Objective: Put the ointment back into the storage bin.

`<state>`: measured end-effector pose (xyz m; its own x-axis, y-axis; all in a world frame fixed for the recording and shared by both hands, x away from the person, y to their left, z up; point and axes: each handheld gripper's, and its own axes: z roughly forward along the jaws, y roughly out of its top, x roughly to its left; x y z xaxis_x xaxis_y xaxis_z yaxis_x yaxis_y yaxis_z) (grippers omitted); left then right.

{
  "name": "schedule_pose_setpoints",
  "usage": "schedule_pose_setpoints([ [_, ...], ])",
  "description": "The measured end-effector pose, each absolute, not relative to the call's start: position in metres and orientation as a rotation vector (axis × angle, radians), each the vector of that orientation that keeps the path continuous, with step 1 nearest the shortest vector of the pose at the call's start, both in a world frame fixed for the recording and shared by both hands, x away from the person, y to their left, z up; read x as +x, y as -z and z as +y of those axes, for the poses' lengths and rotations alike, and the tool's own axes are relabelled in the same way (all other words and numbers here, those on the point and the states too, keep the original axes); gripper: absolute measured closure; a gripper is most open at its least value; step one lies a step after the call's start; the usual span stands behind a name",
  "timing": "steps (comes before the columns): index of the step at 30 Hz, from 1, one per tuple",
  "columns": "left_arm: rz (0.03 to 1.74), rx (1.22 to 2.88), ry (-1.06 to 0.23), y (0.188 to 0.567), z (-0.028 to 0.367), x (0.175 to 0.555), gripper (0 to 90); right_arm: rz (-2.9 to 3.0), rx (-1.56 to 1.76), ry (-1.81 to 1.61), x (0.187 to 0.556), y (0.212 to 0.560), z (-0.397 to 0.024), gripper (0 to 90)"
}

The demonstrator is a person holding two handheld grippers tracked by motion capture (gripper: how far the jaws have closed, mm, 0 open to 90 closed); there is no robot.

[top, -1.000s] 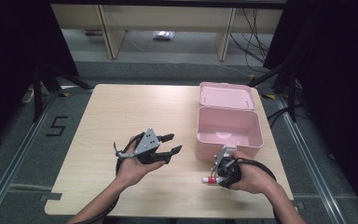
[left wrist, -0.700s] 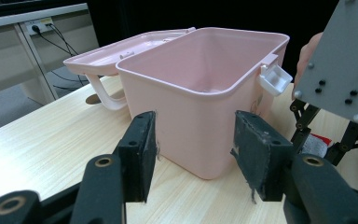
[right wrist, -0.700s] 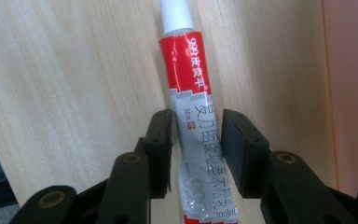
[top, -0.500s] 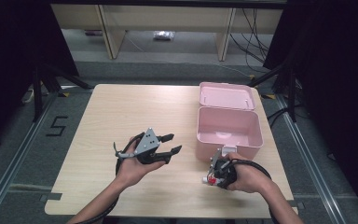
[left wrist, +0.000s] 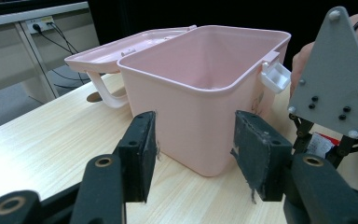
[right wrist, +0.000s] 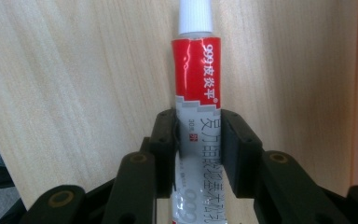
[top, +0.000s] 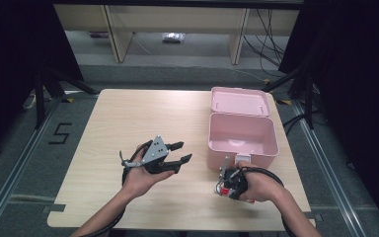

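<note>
A red, white and grey ointment tube (right wrist: 198, 79) with a white cap lies on the wooden table (top: 128, 123), cap pointing away from me. My right gripper (right wrist: 198, 140) points down at it. Its jaws have just been closing, and the pads now touch both sides of the tube's lower half. In the high view this right gripper (top: 223, 185) is near the table's front right, in front of an open pink box (top: 242, 133). My left gripper (top: 180, 152) hovers open and empty at mid-table, aimed at the pink box (left wrist: 200, 93).
The box's lid (top: 239, 101) lies folded back behind it, with a white latch (left wrist: 276, 77) on the near wall. The right gripper's grey plate (left wrist: 333, 79) stands beside the box. Bare tabletop stretches left and behind the left hand.
The right gripper has edged slightly left over the tube and its jaws have narrowed onto it. The left hand and the box have not moved.
</note>
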<state>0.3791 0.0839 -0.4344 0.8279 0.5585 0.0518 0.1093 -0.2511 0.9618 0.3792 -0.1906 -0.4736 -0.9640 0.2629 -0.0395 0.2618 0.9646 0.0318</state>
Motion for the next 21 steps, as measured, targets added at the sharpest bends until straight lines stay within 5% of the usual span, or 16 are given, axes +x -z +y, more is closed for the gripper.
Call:
schedule_pose_setpoints([
  [21, 0.516, 1.8, -0.46, 0.439, 0.0865, 0.3785, 48.7, 3.104, 0.44, -0.015, 0.3833, 0.471, -0.1875, 72.3],
])
